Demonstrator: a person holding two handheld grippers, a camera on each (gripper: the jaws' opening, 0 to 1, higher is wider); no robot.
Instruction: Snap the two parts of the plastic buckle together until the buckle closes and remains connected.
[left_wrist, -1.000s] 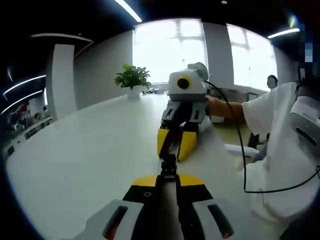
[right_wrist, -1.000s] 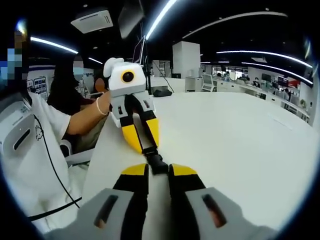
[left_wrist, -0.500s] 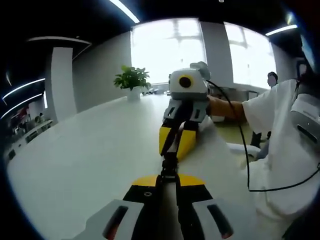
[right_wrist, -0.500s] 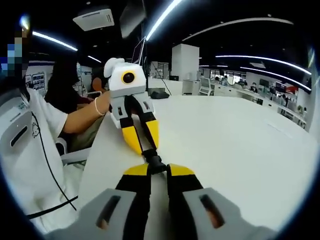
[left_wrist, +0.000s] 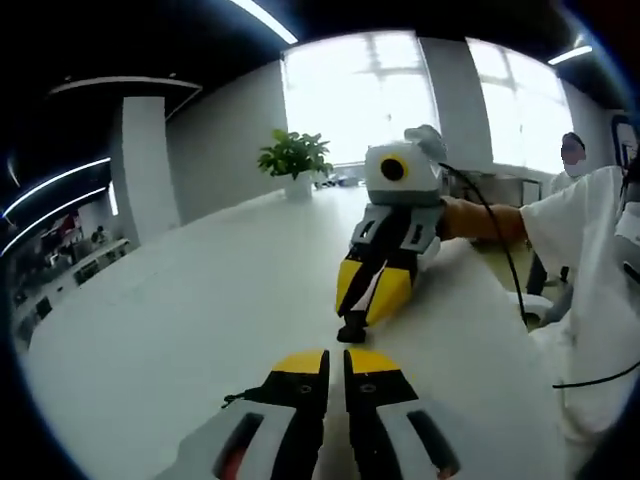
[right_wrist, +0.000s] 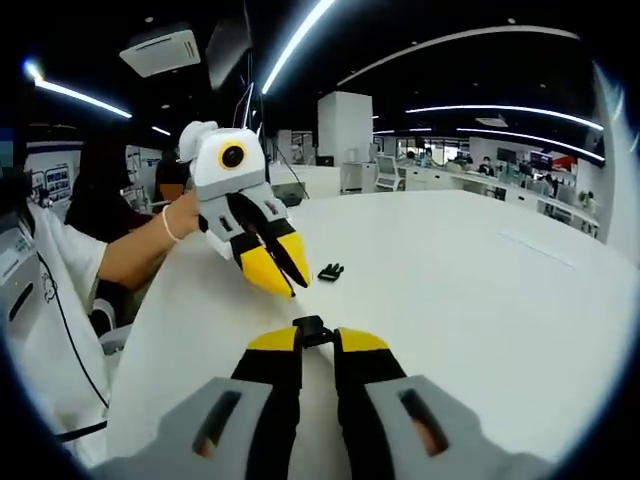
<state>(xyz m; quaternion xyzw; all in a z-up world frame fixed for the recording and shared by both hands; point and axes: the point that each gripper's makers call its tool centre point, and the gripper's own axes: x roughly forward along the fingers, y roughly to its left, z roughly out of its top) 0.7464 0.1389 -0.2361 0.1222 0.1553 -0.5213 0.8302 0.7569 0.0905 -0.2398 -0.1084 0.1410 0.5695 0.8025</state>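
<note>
One black buckle part sticks out between the yellow tips of my right gripper, which is shut on it. In the left gripper view the same part hangs at the tip of the right gripper, a little above the white table. The other black buckle part lies loose on the table, just beside the tips of my left gripper. My left gripper has its jaws pressed together with nothing between them. The two grippers face each other, a short gap apart.
A person in a white top holds the grippers at the table's edge. A potted plant stands at the far end of the table. Other seated people are behind the left gripper. The white tabletop stretches wide to the side.
The grippers have drawn apart. The buckle part that my left gripper held now lies on the table, and the left jaws have closed together. My right gripper still holds its part.
</note>
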